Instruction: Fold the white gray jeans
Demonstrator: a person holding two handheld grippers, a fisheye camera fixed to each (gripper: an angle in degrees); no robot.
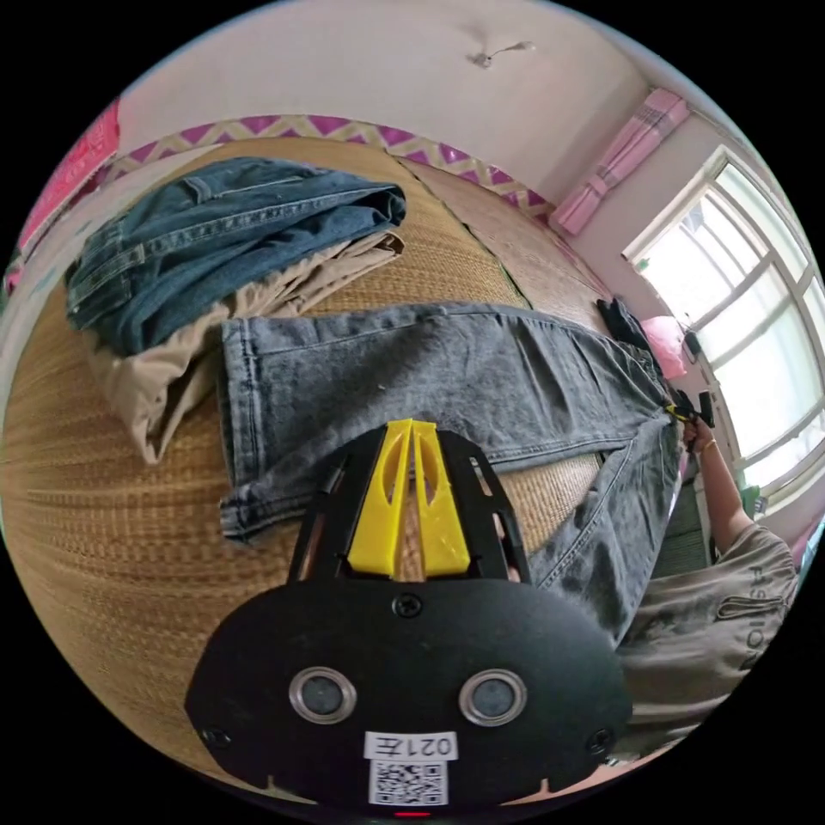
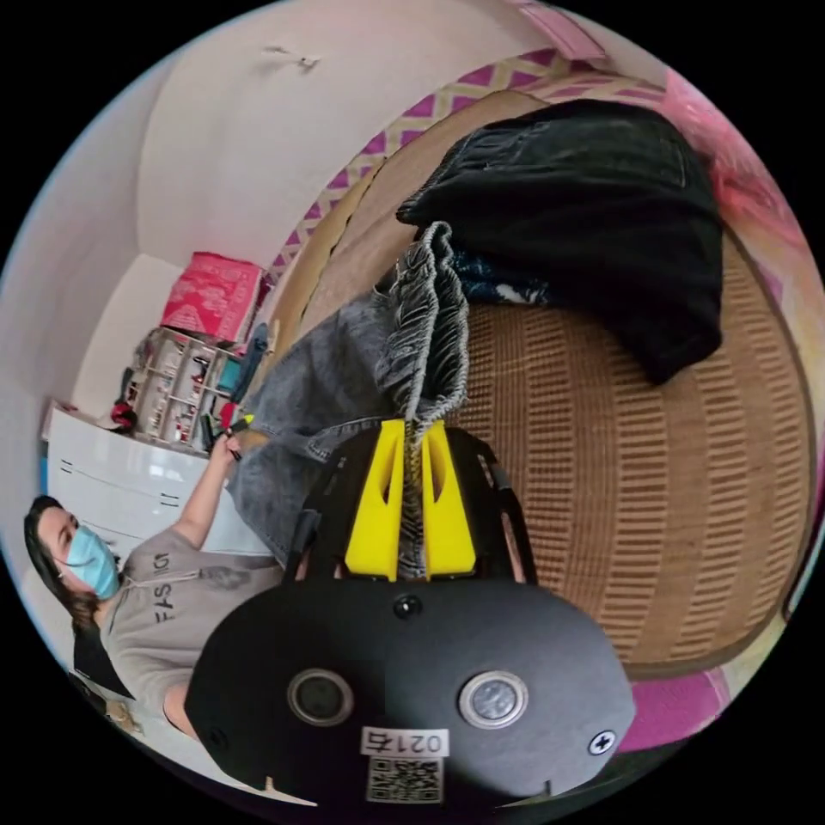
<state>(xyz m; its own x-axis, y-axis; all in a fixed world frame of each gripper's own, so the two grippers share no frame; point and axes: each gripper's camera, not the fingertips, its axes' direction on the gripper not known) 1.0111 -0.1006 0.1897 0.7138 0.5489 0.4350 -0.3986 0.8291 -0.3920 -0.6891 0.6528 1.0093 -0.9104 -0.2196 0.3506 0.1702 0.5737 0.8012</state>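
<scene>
Woven matting [image 1: 103, 516] is carrying everything. Bunched waistband cloth of the gray jeans [image 1: 447, 378] is being pinched between the closed jaws of the right gripper [image 2: 412, 425]. The left gripper [image 1: 411, 425], jaws together and empty, is being held above the hem, beside folded blue jeans [image 1: 215, 241].

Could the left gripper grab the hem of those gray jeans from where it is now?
Probably yes: the left gripper, jaws together and holding nothing, hovers above the gray jeans near the hem, with nothing between.
</scene>
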